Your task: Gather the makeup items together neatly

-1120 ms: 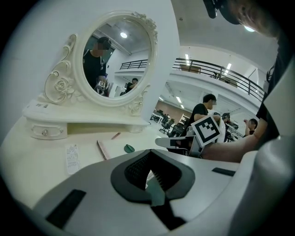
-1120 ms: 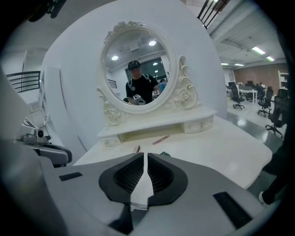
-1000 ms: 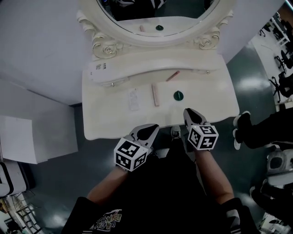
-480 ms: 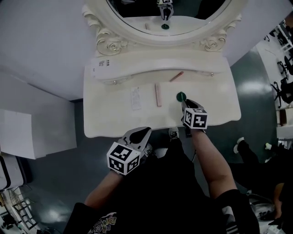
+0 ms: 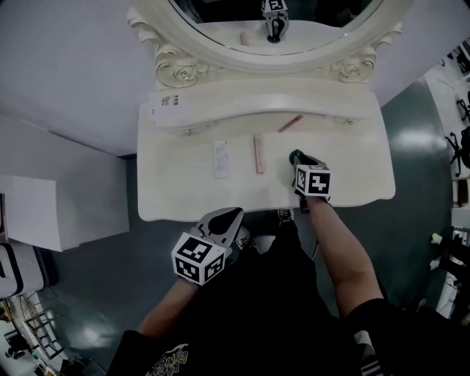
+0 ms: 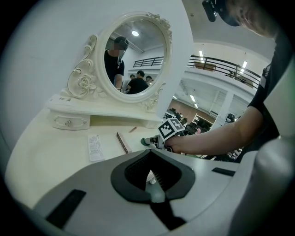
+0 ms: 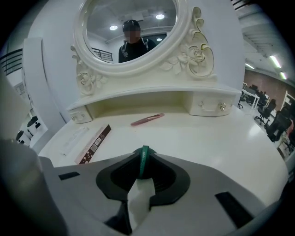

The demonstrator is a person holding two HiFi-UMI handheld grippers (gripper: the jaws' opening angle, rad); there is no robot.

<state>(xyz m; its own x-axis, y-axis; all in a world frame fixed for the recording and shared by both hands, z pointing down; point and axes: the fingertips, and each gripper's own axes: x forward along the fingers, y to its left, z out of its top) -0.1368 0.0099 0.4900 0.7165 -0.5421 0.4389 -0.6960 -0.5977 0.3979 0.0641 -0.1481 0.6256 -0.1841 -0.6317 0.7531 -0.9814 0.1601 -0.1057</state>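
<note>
On the white dressing table [image 5: 183, 183] lie a flat white packet [image 5: 221, 158], a long pink-brown box [image 5: 258, 153], a pink pencil [image 5: 291, 123] and a small green round item [image 5: 294, 155]. My right gripper [image 5: 299, 159] reaches over the table. Its jaws have just been opening and stand apart, with the green item [image 7: 144, 159] showing as a thin strip between their tips; I see no pad pressing on it. My left gripper [image 5: 233, 214] hovers shut and empty off the table's front edge, its jaws closed [image 6: 152, 177].
A raised shelf with small drawers [image 5: 242, 103] runs along the back under an oval mirror [image 5: 279, 15] in a carved frame. A white cabinet [image 5: 44, 213] stands to the left. The person's legs and shoes fill the space in front of the table.
My right gripper has travelled from the table's front edge forward and down to the green round item. The left gripper has stayed near the front edge, drifting slightly.
</note>
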